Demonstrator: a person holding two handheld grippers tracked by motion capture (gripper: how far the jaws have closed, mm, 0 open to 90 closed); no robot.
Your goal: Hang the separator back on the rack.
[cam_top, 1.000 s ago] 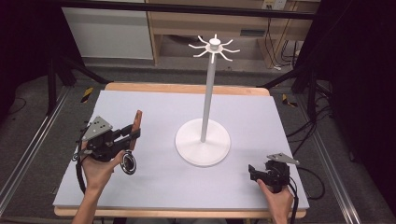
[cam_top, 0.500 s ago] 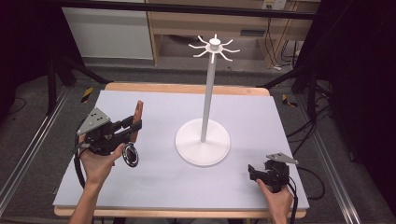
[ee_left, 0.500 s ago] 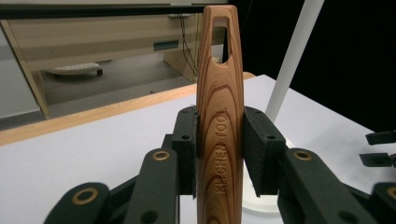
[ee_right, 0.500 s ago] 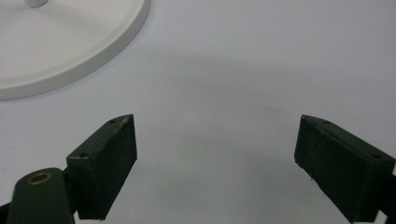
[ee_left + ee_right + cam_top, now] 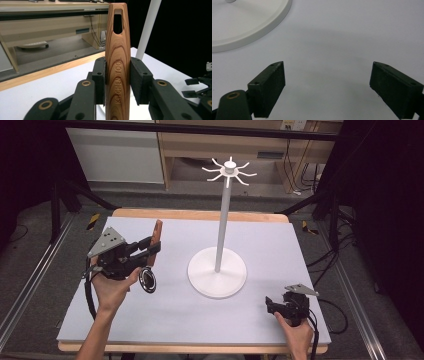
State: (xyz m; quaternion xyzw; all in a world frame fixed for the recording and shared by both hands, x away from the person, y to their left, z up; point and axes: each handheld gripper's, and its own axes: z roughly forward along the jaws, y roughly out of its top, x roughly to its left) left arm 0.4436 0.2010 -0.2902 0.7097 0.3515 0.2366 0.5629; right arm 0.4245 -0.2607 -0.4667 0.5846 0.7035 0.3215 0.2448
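Observation:
A kitchen tool with a wooden handle [image 5: 157, 231] and a dark round head [image 5: 147, 280] hangs in my left gripper [image 5: 153, 246], above the left part of the white table [image 5: 280, 240]. In the left gripper view both pads press the handle [image 5: 117, 50], which stands upright with its slotted end on top; my left gripper [image 5: 117, 77] is shut on it. A white stand [image 5: 222, 220] with hook arms [image 5: 229, 170] at its top rises from a round base [image 5: 217, 271] mid-table. My right gripper [image 5: 270, 304] rests open at the front right, its jaws [image 5: 327, 82] apart over bare table.
The stand's pole [image 5: 148, 27] rises just behind the held handle. Part of the stand's base [image 5: 249, 22] lies ahead and left of the right gripper. Wooden shelving [image 5: 240, 140] and cables stand beyond the table's far edge.
My left gripper has risen with the kitchen tool, lifting its round head higher off the table and shifting slightly right. The right gripper has not moved.

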